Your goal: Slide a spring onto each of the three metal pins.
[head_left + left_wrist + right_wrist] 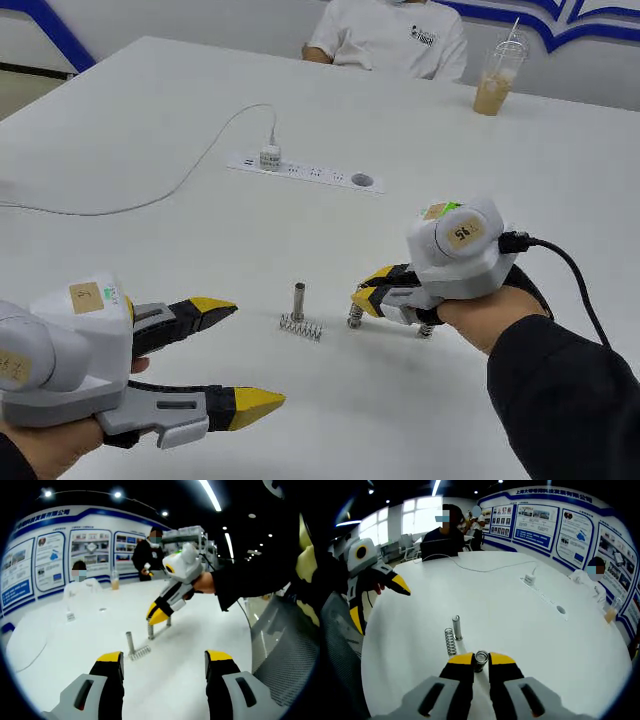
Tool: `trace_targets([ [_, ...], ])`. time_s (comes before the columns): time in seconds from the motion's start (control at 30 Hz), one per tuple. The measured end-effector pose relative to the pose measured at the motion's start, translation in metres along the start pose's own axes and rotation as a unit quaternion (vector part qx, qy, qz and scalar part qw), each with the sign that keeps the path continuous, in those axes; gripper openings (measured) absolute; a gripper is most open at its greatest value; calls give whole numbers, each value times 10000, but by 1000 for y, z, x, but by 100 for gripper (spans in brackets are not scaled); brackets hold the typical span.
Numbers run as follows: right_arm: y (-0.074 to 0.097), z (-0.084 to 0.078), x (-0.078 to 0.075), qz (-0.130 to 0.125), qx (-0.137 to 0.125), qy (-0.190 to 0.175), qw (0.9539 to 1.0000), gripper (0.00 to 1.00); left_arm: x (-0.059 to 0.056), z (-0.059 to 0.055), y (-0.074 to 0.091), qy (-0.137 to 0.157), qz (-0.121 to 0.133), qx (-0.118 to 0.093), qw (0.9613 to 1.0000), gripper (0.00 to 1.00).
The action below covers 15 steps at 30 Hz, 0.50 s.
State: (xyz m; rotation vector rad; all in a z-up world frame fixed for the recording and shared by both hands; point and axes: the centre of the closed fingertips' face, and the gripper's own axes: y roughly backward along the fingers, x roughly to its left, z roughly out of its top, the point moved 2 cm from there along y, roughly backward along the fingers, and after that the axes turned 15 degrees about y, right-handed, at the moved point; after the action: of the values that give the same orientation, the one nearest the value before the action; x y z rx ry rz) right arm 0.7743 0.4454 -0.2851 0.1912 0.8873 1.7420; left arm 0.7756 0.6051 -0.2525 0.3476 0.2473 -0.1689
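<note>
White table; blue-trimmed poster wall; ceiling strip lights; bright windows.

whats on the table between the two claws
A bare pin standing upright, with a loose spring lying at its foot; the head view shows both.

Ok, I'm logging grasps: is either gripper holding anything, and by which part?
The right gripper pinches a spring on its pin, near the top; the left gripper holds nothing.
</note>
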Motion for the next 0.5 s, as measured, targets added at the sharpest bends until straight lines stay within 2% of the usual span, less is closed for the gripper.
trace_targets([
  [0.27,-7,-6,3,13,100,-21,9999,12,-1,-1,-1,7,-12,2,10000,67],
  [0.5,-7,-5,3,-14,66,-37,10000,12,-1,-3,-1,23,2,6,10000,67],
])
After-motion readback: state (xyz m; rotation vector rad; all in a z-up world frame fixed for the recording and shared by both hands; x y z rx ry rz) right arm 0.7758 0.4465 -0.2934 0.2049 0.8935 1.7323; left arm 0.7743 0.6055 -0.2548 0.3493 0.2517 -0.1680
